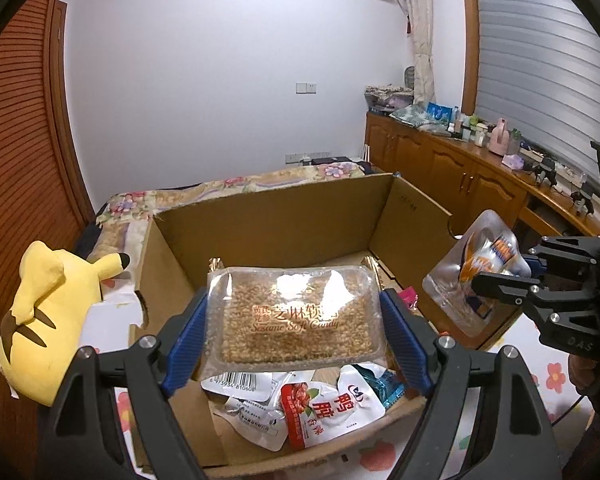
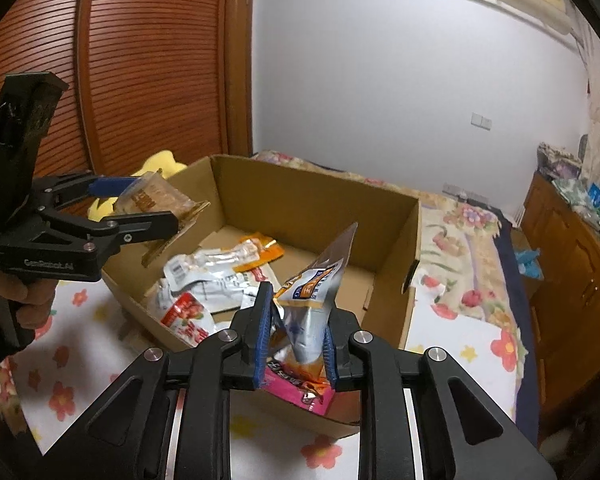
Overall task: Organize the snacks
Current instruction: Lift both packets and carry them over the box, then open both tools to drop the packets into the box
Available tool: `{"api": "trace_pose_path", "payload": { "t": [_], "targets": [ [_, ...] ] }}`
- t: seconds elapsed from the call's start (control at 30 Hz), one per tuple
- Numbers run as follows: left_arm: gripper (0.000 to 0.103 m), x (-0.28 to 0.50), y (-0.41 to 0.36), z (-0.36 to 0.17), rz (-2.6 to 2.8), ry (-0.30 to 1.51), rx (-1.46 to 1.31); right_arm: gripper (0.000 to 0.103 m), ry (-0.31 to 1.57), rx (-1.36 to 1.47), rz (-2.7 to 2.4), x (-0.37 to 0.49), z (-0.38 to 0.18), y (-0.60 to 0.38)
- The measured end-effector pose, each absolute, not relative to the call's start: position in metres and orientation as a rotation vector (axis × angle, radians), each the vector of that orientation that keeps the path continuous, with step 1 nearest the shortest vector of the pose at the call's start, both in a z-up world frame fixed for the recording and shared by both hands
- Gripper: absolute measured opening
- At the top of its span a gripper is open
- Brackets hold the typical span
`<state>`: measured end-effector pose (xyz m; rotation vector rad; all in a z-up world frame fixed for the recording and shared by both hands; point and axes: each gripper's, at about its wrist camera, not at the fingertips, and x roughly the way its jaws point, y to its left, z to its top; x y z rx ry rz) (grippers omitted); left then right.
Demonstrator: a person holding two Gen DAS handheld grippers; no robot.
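My left gripper (image 1: 294, 320) is shut on a clear pack of sesame soft candy (image 1: 292, 316) and holds it above the near part of an open cardboard box (image 1: 268, 220). It also shows in the right wrist view (image 2: 148, 208) with the candy pack (image 2: 156, 196). My right gripper (image 2: 296, 332) is shut on a silver and orange snack pouch (image 2: 314, 300), held over the box's near right corner (image 2: 396, 320). That pouch shows in the left wrist view (image 1: 476, 272). Several snack packets (image 2: 204, 280) lie on the box floor.
The box sits on a bed with a floral sheet (image 2: 460, 240). A yellow plush toy (image 1: 48, 312) lies left of the box. A wooden cabinet with clutter (image 1: 480, 168) runs along the right wall. A slatted wooden wardrobe (image 2: 148, 60) stands on the left.
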<state>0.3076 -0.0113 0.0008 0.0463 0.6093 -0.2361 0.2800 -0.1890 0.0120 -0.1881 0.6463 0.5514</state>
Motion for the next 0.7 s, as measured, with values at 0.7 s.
{"api": "trace_pose_path", "payload": {
  "t": [0.7],
  "targets": [
    [0.089,0.289,-0.012,0.006,-0.225,0.614,0.057,0.042,0.657,-0.176,0.548,0.253,0.02,-0.193]
  ]
}}
